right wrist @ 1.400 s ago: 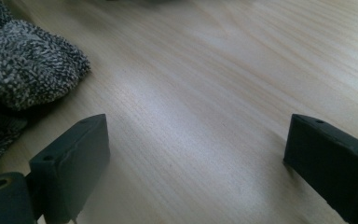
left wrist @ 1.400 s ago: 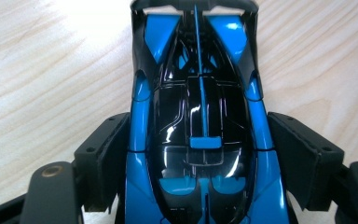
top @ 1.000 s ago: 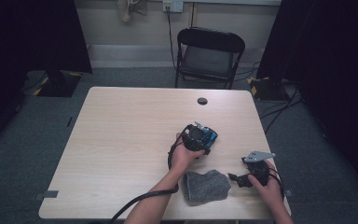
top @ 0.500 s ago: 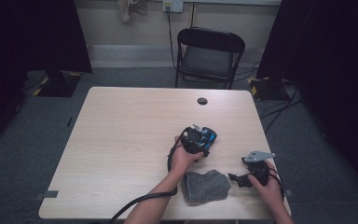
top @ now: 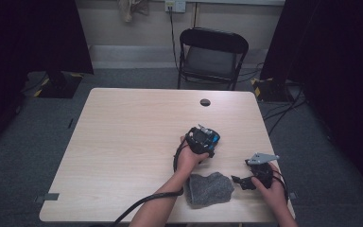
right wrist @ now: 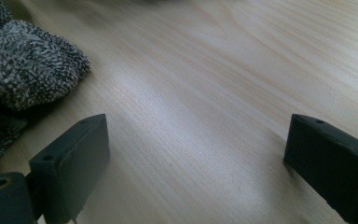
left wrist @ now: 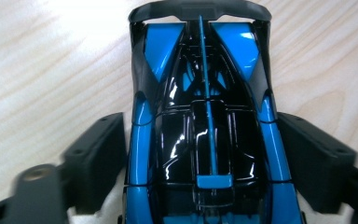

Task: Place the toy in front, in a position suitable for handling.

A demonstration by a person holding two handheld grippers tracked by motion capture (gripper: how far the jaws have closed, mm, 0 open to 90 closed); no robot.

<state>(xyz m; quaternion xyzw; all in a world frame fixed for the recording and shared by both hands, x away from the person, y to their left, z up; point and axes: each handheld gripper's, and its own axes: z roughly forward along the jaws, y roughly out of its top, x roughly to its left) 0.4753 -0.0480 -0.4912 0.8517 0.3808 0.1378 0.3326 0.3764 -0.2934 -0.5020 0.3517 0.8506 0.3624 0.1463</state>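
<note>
Currently, I read the rig as follows, nearest items first.

Right tongs (top: 238, 180): I see them at the near right corner of the table, in the person's right hand. In the right gripper view (right wrist: 196, 163) the two black jaws stand wide apart with bare wood between them; they grip nothing.

Grey cloth (top: 209, 188): crumpled in a heap on the table near its front edge, between the two forearms. It lies just beside the right tongs, apart from the jaws. In the right gripper view the cloth (right wrist: 23, 74) sits to the upper left of the left-hand jaw.

Left hand (top: 188, 158): I see it beyond the cloth, toward the middle of the table, carrying the left tongs. A black cable trails back from it to the front edge.

Left tongs (left wrist: 200, 154): jaws straddle the toy car, one at each flank. They have just been opening, with the car between them. The left-hand jaw appears to stand a sliver off the car's side; the right-hand jaw sits at the flank, and I cannot tell whether it touches. I read them as open, not clamping.

Toy car (left wrist: 200, 116): blue and black, glossy, resting on the table between the left jaws, right of table centre. In the high view the car (top: 211, 138) peeks out beneath the left tongs.

Table (top: 123, 142): light wood grain, with a dark round grommet (top: 205, 102) near the far edge.

Folding chair (top: 211, 56): black, standing on the floor behind the table's far edge.
</note>
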